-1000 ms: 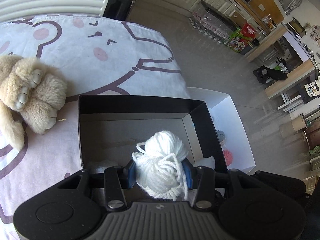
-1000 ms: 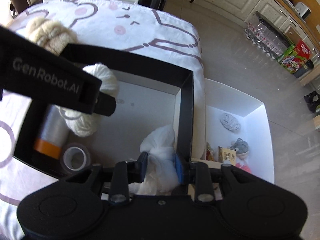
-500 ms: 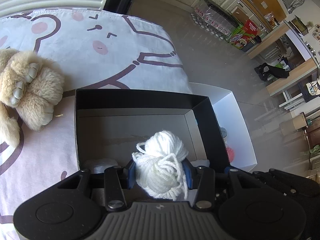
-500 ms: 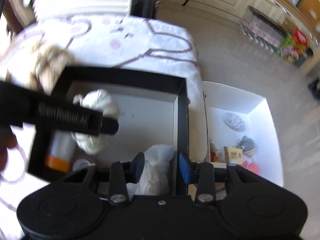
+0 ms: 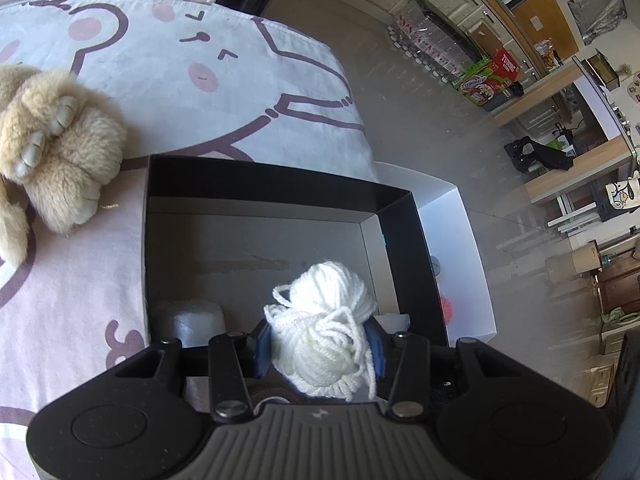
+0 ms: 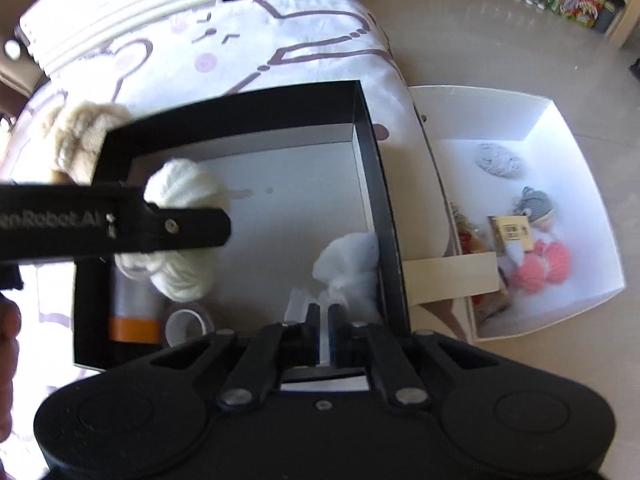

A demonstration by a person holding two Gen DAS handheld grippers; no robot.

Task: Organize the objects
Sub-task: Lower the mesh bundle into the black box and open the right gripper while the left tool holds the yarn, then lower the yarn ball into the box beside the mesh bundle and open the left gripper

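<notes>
While the left gripper point(image 5: 320, 346) has its jaws clamped on one ball of white yarn point(image 5: 326, 330) over the black box point(image 5: 408, 248), the right gripper point(image 6: 324, 330) sits at the box's near edge, jaws nearly together, holding nothing. Black box contents: one orange-banded roll point(image 6: 134, 308), one tape ring point(image 6: 188, 322), one white bag point(image 6: 352, 268). Beside it, one white box point(image 6: 576, 152) with one grey yarn ball point(image 6: 498, 160), one grey doll point(image 6: 536, 206), and pink yarn point(image 6: 540, 266). Further out on the sheet point(image 5: 168, 92): one plush toy point(image 5: 56, 136).
</notes>
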